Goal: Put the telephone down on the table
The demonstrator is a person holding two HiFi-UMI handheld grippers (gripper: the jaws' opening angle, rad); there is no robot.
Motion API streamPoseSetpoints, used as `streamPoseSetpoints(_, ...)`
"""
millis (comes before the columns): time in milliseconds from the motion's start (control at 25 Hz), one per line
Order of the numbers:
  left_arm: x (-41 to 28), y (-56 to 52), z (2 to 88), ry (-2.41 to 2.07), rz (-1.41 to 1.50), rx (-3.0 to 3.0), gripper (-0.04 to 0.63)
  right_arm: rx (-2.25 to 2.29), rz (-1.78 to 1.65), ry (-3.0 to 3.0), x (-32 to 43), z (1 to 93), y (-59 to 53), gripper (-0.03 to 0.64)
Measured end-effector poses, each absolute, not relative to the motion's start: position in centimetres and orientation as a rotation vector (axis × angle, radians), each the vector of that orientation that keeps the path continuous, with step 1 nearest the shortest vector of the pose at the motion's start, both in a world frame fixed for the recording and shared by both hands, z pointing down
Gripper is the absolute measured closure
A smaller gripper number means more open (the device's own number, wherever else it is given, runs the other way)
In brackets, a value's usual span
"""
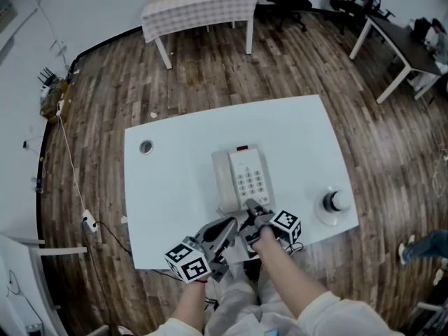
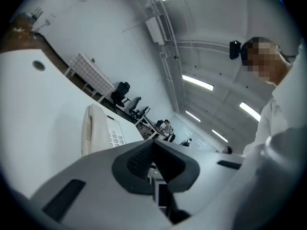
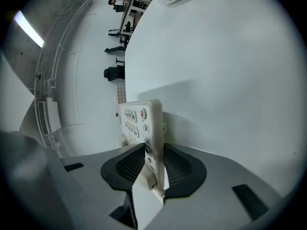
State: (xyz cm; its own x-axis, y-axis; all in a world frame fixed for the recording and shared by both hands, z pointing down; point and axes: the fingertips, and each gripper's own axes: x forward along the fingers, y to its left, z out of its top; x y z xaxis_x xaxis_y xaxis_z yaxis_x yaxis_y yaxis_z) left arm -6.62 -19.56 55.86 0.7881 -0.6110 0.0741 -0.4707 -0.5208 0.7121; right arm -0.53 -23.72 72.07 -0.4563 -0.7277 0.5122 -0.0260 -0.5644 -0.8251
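Over on the left, we are holding the left gripper [image 1: 229,224] just off the telephone's near left corner, and its jaws are pressing flat together with nothing between them. In the middle, the cream telephone [image 1: 241,179] is resting on the white table [image 1: 168,187]. Our right gripper [image 1: 252,207] is pinching its near edge. Farther right, a round white object with a dark knob [image 1: 336,203] is sitting near the table's edge.

White table [image 1: 175,180] stood on wood floor [image 1: 105,82] before me. Phone [image 1: 241,179] lay near front middle, round knob thing [image 1: 336,203] by right edge.
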Motion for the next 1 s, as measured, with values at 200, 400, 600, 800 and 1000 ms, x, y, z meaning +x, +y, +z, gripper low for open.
streamPoseSetpoints(200, -4.6, -17.7, 54.0, -0.795, -0.232, 2.288, 0.595, -1.274, -2.074, 1.101, -0.5, 72.5, -23.7, 0.480)
streamPoseSetpoints(400, -4.1, -17.0, 53.4, -0.834, -0.211, 2.346, 0.595, -1.269, -2.085, 1.089, -0.6, 72.7, -23.5, 0.480)
streamPoseSetpoints(600, -4.3, -16.6, 53.6, -0.854, -0.203, 2.340, 0.595, -1.261, -2.100, 1.064, -0.7, 73.2, -23.4, 0.477)
streamPoseSetpoints(800, -4.3, -15.8, 54.2, -0.869, -0.182, 2.334, 0.595, -1.262, -2.118, 1.033, -0.7, 74.0, -23.3, 0.476)
streamPoseSetpoints(1000, -4.6, -15.5, 54.0, -0.882, -0.186, 2.330, 0.595, -1.288, -2.130, 1.018, -0.9, 74.5, -23.3, 0.473)
